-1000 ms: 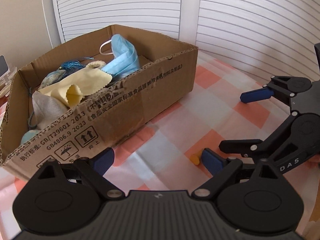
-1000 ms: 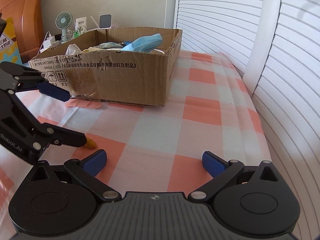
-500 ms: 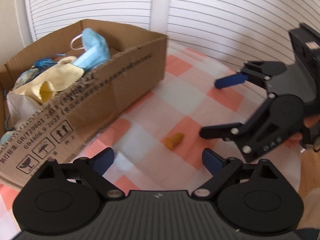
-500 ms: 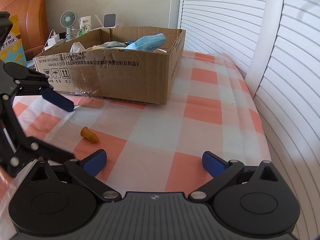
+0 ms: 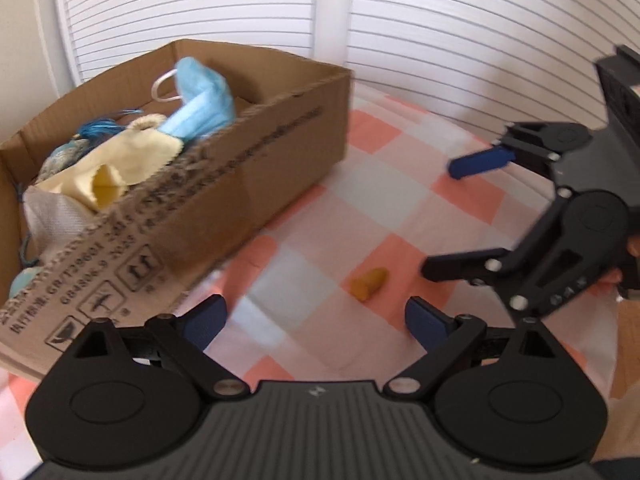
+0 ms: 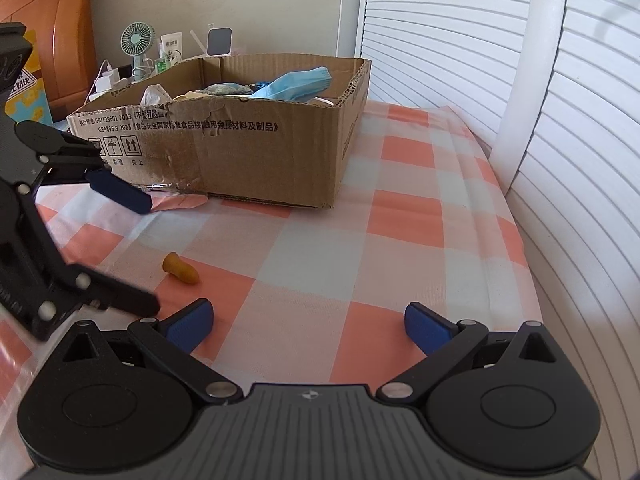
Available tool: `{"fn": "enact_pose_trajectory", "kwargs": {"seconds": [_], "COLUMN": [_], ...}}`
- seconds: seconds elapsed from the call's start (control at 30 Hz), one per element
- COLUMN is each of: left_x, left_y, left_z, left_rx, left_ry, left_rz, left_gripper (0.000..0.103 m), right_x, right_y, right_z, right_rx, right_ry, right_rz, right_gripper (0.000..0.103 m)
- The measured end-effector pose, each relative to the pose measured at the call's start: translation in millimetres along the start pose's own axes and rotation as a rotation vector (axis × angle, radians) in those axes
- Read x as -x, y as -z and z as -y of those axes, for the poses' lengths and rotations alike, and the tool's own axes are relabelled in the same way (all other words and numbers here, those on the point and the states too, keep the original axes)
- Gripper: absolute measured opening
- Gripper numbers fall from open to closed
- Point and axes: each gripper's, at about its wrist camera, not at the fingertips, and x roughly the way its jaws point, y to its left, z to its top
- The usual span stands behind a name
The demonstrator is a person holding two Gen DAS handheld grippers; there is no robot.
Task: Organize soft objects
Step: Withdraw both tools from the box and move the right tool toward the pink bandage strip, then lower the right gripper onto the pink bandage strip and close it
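A small orange foam earplug (image 5: 369, 283) lies on the checked tablecloth; it also shows in the right wrist view (image 6: 180, 268). A cardboard box (image 5: 256, 172) holds a blue face mask (image 5: 202, 100), a yellow cloth (image 5: 120, 164) and other soft items; the box also shows in the right wrist view (image 6: 248, 160). My left gripper (image 5: 316, 320) is open and empty, just short of the earplug. My right gripper (image 6: 308, 326) is open and empty, right of the earplug. Each gripper shows in the other's view, the right (image 5: 460, 216) and the left (image 6: 136, 252).
White slatted shutters (image 6: 520, 80) run along the table's far and right sides. A small fan (image 6: 138, 40), chargers and bottles stand behind the box. A wooden headboard (image 6: 48, 20) is at the far left. The tablecloth (image 6: 400, 220) extends right of the box.
The left gripper has pulled back and risen, uncovering the earplug, which lies still on the cloth. The right gripper has barely moved. Both stay open.
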Motion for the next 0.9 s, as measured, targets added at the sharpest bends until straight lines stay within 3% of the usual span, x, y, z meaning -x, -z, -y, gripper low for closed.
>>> {"fn": "enact_pose_trajectory", "kwargs": {"seconds": [0.1,0.2,0.37,0.5,0.63,0.8,0.9], "left_x": [3,8,24,34,43,52,54], "left_y": [1,1,1,4,10,20,27], "left_z": [11,11,5,-7,-15,-24,-30], "left_rx": [-0.049,-0.035,0.011,0.071,0.095,0.110,0.138], "left_ry": [0.023,0.006,-0.089,-0.204,-0.237,-0.358,-0.381], "left_rz": [-0.023,-0.022,0.004,-0.020,-0.031,-0.079,-0.096], "left_gripper": [0.095,0.095,0.096,0.096,0.096,0.096,0.096], "right_x": [0,2,5,4,-9,-29,-41], "right_y": [1,1,-3,-13,-27,-40,-45], "right_z": [0,-1,-7,-14,-26,-50,-60], "right_rx": [0.000,0.005,0.023,0.037,0.073,0.162,0.190], "right_ry": [0.000,-0.008,-0.094,-0.162,-0.235,-0.285,-0.309], "right_rz": [0.002,0.004,0.014,0.038,0.033,0.014,0.009], "right_gripper": [0.103,0.103,0.103,0.103,0.103,0.103,0.103]}}
